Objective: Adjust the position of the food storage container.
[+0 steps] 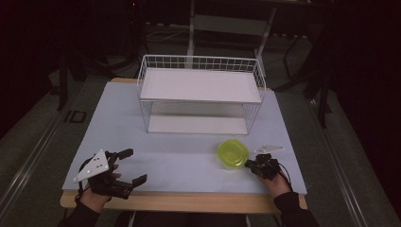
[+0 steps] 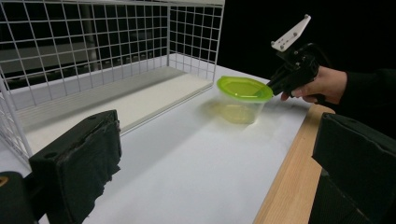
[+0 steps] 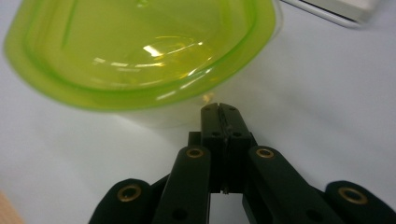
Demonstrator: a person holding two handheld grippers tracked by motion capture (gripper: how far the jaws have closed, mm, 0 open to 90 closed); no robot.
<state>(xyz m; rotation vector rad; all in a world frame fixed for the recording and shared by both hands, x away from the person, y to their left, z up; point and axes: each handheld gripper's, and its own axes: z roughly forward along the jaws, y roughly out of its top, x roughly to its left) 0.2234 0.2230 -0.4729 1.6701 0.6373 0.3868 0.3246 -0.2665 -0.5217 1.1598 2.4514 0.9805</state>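
A clear tub with a lime-green lid (image 1: 232,153) stands on the white table top (image 1: 175,163), right of centre near the front. My right gripper (image 1: 249,164) is shut, its tips at the tub's right side just under the lid rim; whether they touch it I cannot tell. In the right gripper view the closed jaws (image 3: 219,111) point at the tub (image 3: 140,46). My left gripper (image 1: 136,165) rests at the front left, open and empty. The left gripper view looks between its wide-open jaws (image 2: 215,186) across to the tub (image 2: 243,91) and the right gripper (image 2: 272,85).
A white wire rack (image 1: 201,94) with two shelves stands at the back middle of the table, open toward me; it appears close at the left in the left gripper view (image 2: 93,46). A wooden strip (image 1: 189,201) runs along the table's front edge.
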